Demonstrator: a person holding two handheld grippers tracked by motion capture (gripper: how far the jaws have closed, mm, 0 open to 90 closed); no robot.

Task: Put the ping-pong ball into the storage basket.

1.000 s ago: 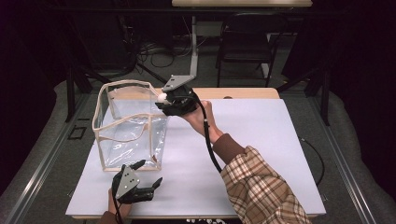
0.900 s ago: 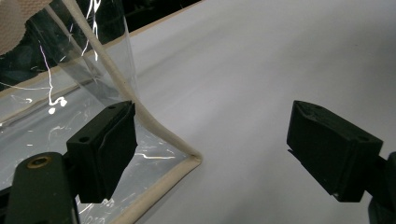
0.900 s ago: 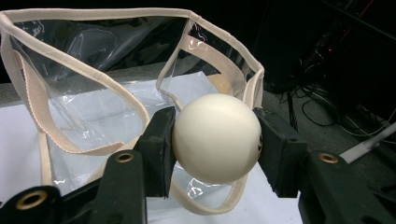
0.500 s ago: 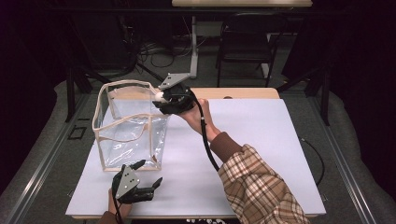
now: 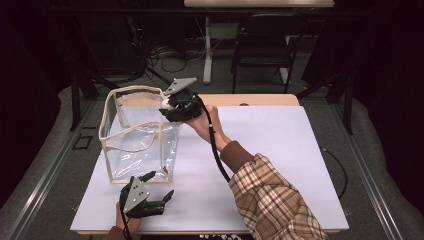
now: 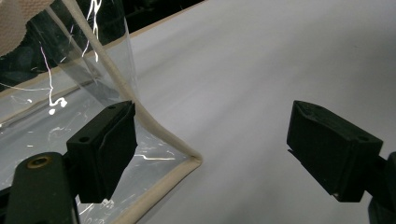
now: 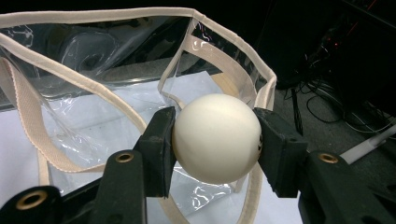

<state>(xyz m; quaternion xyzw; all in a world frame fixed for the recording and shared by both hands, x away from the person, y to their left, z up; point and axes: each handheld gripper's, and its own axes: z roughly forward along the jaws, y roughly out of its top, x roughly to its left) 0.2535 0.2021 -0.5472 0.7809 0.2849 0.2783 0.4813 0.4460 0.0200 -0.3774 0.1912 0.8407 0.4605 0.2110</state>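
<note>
A clear plastic bag with cream trim stands open on the white table at the left. My right gripper hovers over the bag's far right rim, shut on a white ball. In the right gripper view the white ball sits pressed between both pads, above the bag's open mouth. My left gripper rests near the table's front edge, just in front of the bag, open. In the left gripper view the bag's lower corner lies just inside the left pad, untouched, and the left gripper holds nothing.
A wooden strip edges the table's far side. Beyond it stand a dark chair, a table leg and floor cables. White tabletop stretches to the right of the plaid sleeve.
The right gripper with the ball has shifted slightly toward the bag's rim. The left gripper has stayed put.
</note>
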